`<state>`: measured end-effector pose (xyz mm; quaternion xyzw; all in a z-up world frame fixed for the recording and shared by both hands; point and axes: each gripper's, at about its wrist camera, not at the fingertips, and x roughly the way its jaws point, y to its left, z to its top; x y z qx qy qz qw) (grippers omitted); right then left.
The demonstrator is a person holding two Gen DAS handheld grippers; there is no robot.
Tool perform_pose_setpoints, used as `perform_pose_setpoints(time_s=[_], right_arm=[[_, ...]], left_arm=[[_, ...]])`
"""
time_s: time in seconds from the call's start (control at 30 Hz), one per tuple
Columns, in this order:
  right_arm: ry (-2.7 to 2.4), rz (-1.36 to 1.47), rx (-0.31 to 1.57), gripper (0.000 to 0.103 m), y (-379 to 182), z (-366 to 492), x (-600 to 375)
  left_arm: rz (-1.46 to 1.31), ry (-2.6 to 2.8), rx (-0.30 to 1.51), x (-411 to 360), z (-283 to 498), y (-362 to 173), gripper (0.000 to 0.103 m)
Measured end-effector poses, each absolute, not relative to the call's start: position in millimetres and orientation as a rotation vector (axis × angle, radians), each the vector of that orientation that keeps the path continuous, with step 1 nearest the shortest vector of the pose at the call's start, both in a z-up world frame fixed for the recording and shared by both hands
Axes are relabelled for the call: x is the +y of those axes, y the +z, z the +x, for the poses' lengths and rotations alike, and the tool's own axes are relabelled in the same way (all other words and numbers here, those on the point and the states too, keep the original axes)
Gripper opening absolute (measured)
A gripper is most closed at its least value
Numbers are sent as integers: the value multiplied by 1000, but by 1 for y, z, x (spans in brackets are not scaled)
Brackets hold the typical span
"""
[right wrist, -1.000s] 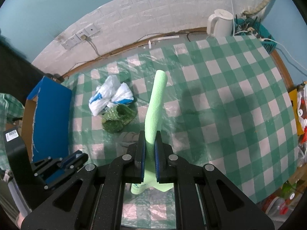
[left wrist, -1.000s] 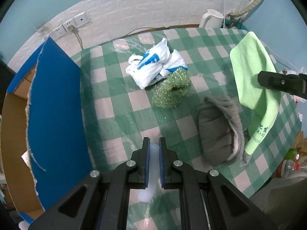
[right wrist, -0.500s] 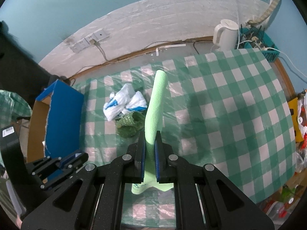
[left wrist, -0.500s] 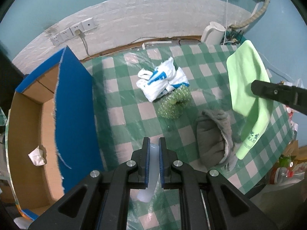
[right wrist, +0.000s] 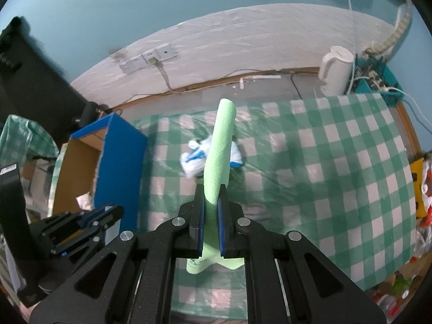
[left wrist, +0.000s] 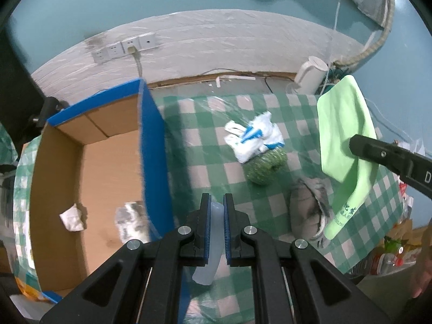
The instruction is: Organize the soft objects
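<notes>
Two handheld grippers hang above a tabletop (left wrist: 378,189) covered in a green-and-white checked cloth under clear plastic. The right gripper (right wrist: 210,199) has its jaws clamped on a light green cloth (left wrist: 343,140), which is lifted clear of the tabletop and droops from the grip, with printed characters near its lower corner. The left gripper (left wrist: 216,208) has its jaws closed on a pale, translucent piece of material (left wrist: 209,253); what that material is cannot be told. Lying on the checked cloth are a crumpled white plastic bag with blue print (left wrist: 253,140), a sparkly green bundle (left wrist: 266,168) touching the bag's near edge, and a grey fleece-lined item (left wrist: 307,210) closer to the camera, partly behind the hanging cloth. At the left edge of the tabletop stands an open cardboard box with blue outer faces (left wrist: 154,145), holding a crumpled white scrap (left wrist: 71,217) and a crinkled silvery piece (left wrist: 129,216) on its floor. A white kettle (right wrist: 336,70) stands at the far right, near the wall, and a row of wall sockets (left wrist: 124,47) is mounted above.
</notes>
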<state>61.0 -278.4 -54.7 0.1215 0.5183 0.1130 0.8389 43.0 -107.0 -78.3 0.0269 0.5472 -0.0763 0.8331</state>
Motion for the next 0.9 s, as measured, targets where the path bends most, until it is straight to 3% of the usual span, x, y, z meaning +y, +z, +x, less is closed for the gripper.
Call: perform_pose_setpoints(time_s=[0.9], right_arm=[[423,130,1052,8,-7,70,-143]], left_arm=[[-88,-19,1083,14,27,-46,8]])
